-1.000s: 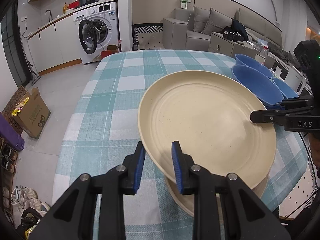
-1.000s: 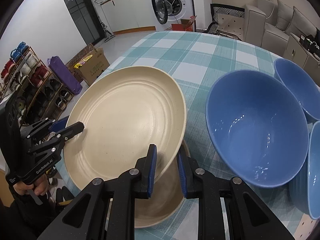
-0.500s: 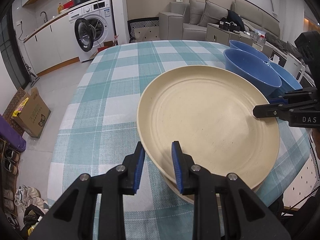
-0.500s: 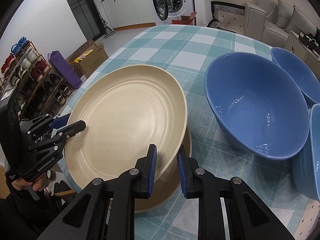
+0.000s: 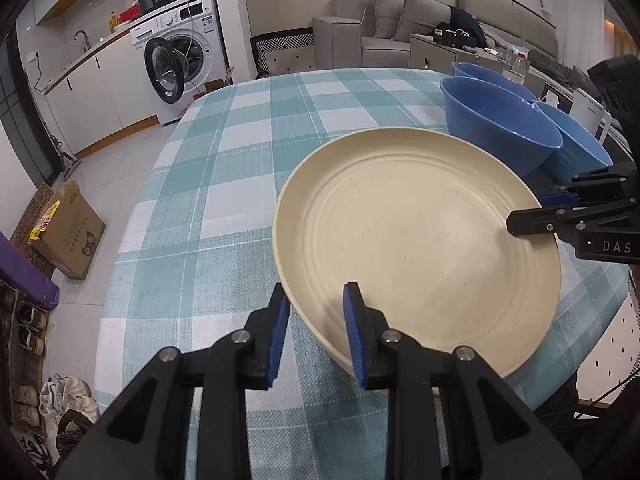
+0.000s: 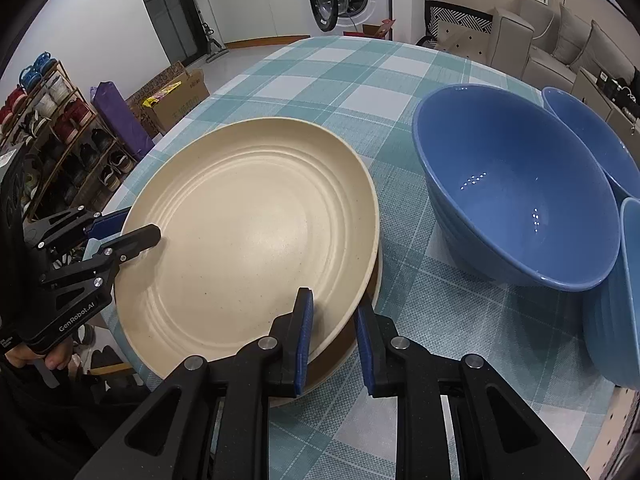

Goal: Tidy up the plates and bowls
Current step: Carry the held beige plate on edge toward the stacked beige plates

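A large cream plate (image 5: 416, 236) (image 6: 248, 236) is held level over the checked table, close above a second cream plate (image 6: 344, 354) whose rim shows beneath it. Whether the two plates touch I cannot tell. My left gripper (image 5: 316, 300) (image 6: 136, 226) is shut on the upper plate's rim on one side. On the opposite side my right gripper (image 6: 334, 304) (image 5: 532, 214) is shut on the same rim. A big blue bowl (image 6: 516, 200) (image 5: 500, 132) stands right of the plates.
Two more blue bowls (image 6: 588, 136) (image 6: 624, 300) sit behind and beside the big one near the table's right edge. The teal checked tablecloth (image 5: 240, 184) stretches away ahead. A cardboard box (image 5: 68, 232) and a shoe rack (image 6: 60, 128) stand on the floor.
Both grippers have carried the upper plate down, and the gap to the lower plate has nearly closed. Both grips are unchanged.
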